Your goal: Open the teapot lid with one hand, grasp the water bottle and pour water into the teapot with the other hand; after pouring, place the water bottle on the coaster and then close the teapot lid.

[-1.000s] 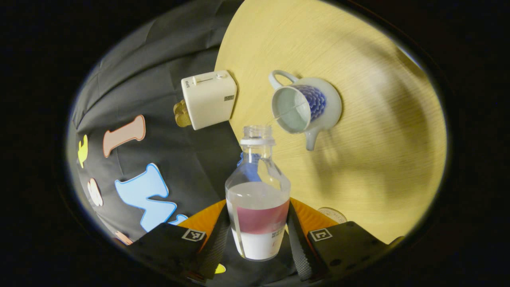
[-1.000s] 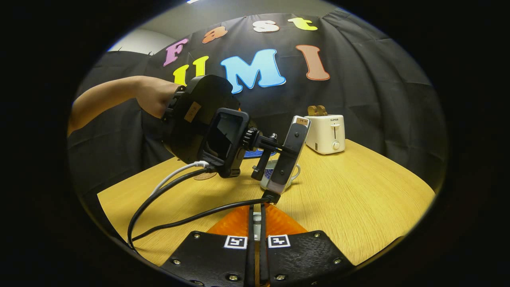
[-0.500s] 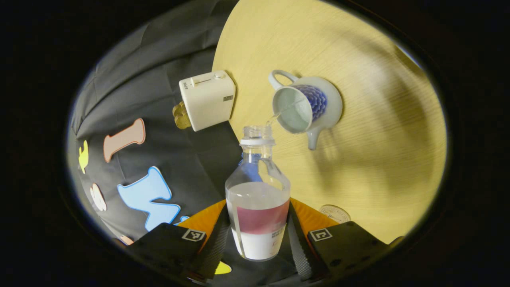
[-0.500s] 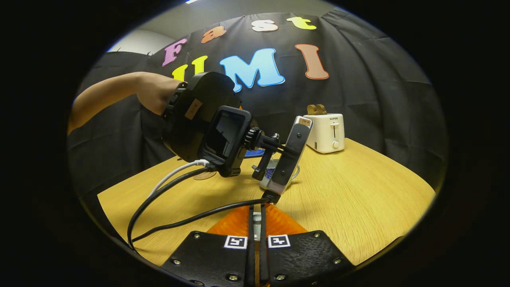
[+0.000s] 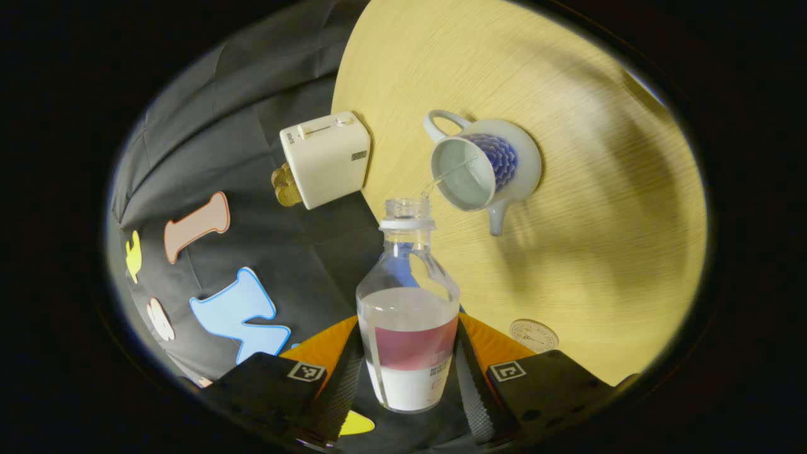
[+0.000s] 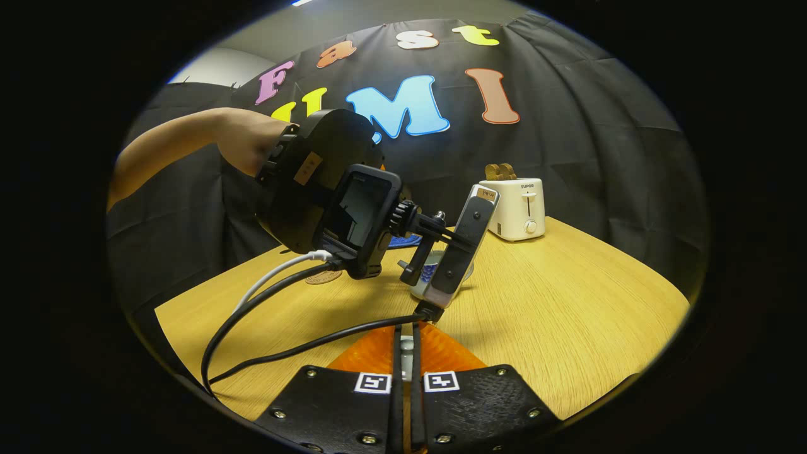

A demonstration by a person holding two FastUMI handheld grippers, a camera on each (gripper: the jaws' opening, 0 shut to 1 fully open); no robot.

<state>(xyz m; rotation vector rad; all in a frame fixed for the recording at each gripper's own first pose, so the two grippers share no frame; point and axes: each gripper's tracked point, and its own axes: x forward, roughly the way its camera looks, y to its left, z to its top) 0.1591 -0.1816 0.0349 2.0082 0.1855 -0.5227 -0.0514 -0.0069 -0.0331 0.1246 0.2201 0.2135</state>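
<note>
Your left tongs (image 5: 408, 372) are clenching the water bottle (image 5: 407, 315), tilting its open mouth toward the lidless teapot (image 5: 482, 165) on the counter (image 5: 599, 189), a thin stream running in. The coaster (image 5: 533, 334) is lying nearby. Your right tongs (image 6: 404, 353) are pinching something small and pale between nearly closed fingers.

- Your light falls from above and is moderate; the wooden table (image 6: 567, 296) reads warm and bright in the right gripper view, while the cloth wall stays dim
- In the left gripper view broad soft shadows band the table (image 5: 599, 208) toward its right edge; the teapot (image 5: 482, 165) casts one beside its spout
- Fisheye bending curves the table edges; both views darken at the rim
- Focus is sharp; the water bottle (image 5: 407, 315) shows faint glare on its shoulder
</note>
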